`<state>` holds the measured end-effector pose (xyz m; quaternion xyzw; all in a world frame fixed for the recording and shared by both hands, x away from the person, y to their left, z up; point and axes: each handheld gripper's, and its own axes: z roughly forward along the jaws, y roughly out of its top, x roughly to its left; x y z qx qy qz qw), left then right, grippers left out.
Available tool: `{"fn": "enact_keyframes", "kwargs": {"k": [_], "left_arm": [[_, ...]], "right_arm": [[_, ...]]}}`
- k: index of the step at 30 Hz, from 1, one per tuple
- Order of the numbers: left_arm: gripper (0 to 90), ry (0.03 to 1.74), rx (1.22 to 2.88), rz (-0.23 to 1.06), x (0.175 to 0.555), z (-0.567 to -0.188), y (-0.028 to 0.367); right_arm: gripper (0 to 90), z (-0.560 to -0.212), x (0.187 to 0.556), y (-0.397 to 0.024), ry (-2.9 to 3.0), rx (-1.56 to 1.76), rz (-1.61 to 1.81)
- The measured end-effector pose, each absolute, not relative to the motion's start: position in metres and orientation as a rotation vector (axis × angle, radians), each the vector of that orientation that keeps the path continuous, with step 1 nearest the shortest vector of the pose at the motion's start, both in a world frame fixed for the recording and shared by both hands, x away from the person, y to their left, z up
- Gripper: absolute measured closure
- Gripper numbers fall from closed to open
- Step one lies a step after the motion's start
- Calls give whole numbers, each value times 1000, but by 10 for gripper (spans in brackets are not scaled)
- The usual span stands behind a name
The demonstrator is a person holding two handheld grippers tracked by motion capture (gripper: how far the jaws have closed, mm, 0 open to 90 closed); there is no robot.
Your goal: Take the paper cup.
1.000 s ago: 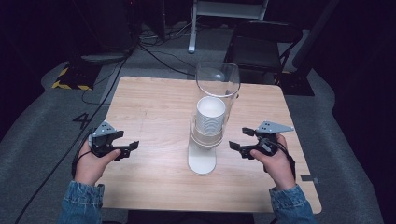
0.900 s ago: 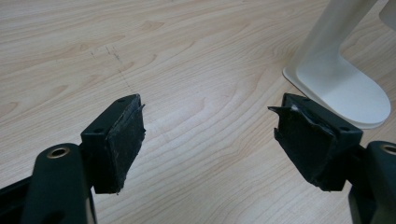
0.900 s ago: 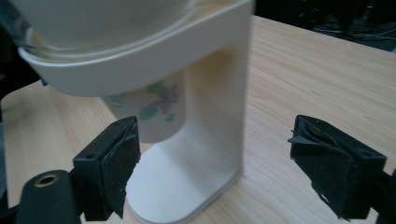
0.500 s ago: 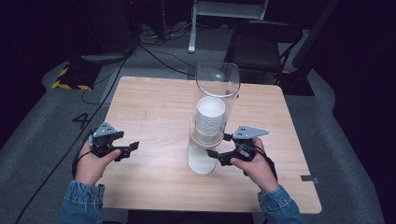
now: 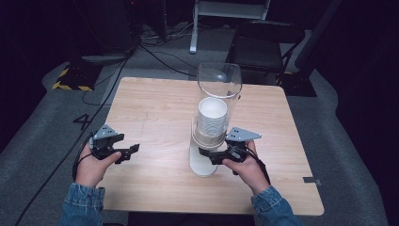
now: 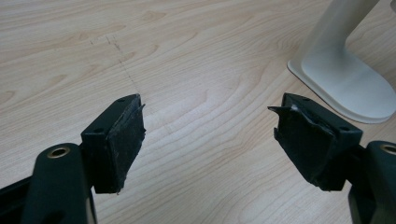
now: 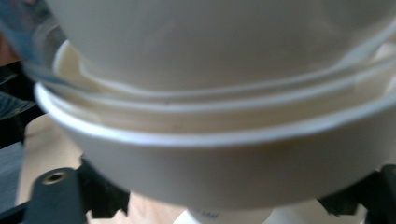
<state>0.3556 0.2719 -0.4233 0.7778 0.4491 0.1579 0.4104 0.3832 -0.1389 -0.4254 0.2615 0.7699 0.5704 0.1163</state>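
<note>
Stands at table centre, tall clear-tube cup dispenser on a white foot (image 5: 203,162) with white paper cups (image 5: 211,115) undrawn; flanks the lowest cup at 5 o'clock, right gripper (image 5: 211,155), grip unclear; idles spread at 8 o'clock, left gripper (image 5: 134,149).

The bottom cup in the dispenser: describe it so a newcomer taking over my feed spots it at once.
Find the wooden table, then the white-footed stand with a clear tube near its middle. A stack of white paper cups hangs inside that tube; the bottom cup is the lowest one, poking out below it. Unlike the cups above, it sits between the right gripper's jaws.
</note>
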Motion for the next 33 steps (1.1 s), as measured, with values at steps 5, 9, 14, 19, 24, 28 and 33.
{"fn": "enact_keyframes", "kwargs": {"k": [5,9,14,19,24,28,33], "left_arm": [[238,1132,1956,393,355,-424,271],[239,1129,1961,394,356,-424,271],[240,1123,1958,387,355,-424,268],[241,1109,1973,383,356,-424,266],[241,1105,1971,383,356,-424,265],[241,1096,1974,379,356,-424,264],[241,1094,1975,369,355,-424,263]], "right_arm": [[287,-427,382,-137,2203,761,1675],[310,-426,381,-137,2206,740,1655],[318,-426,380,-137,2209,745,1639],[321,-426,380,-137,2207,726,1628],[322,-428,379,-137,2204,729,1630],[323,-428,379,-138,2202,723,1629],[326,-429,378,-137,2199,727,1631]]}}
